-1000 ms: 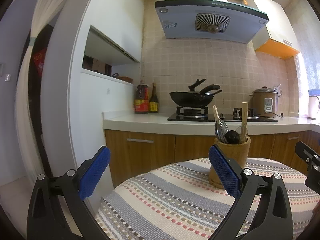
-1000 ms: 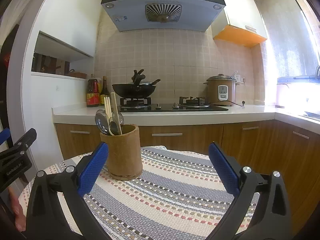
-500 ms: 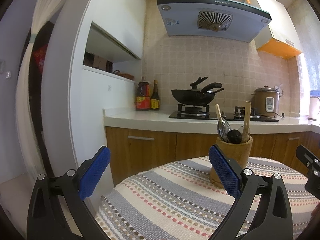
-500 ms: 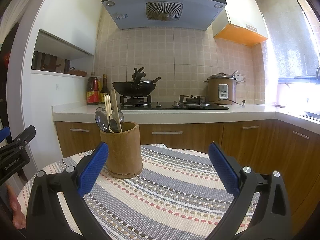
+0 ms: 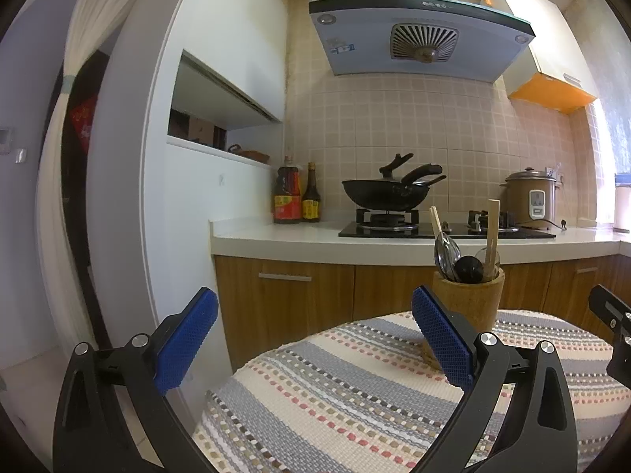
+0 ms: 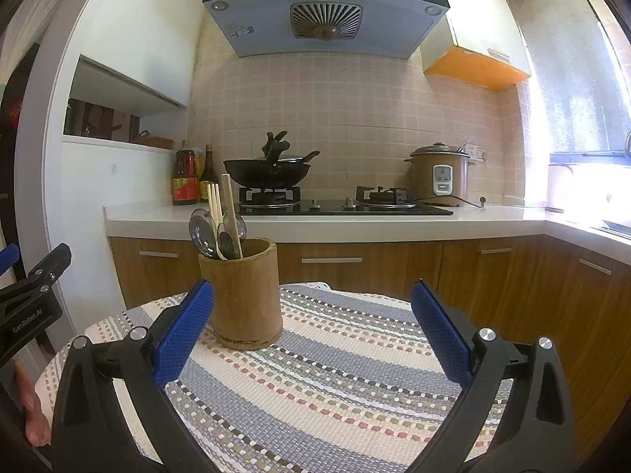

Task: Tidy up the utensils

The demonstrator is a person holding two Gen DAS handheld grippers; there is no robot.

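Standing upright ahead of both wide-open, empty claws, left claw (image 5: 313, 349) and right claw (image 6: 311, 335), the round bamboo cup (image 6: 241, 295) holds wooden chopsticks (image 6: 215, 209) and metal spoons (image 6: 201, 234) pointing up.

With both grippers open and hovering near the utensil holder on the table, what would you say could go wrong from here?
1. The bamboo holder is tall and full of leaning spoons and chopsticks; a sideways nudge from the right gripper may tip it.
2. It stands on a woven tablecloth; dragging could bunch the cloth.
3. The left gripper is close by, so the two may collide when reaching.
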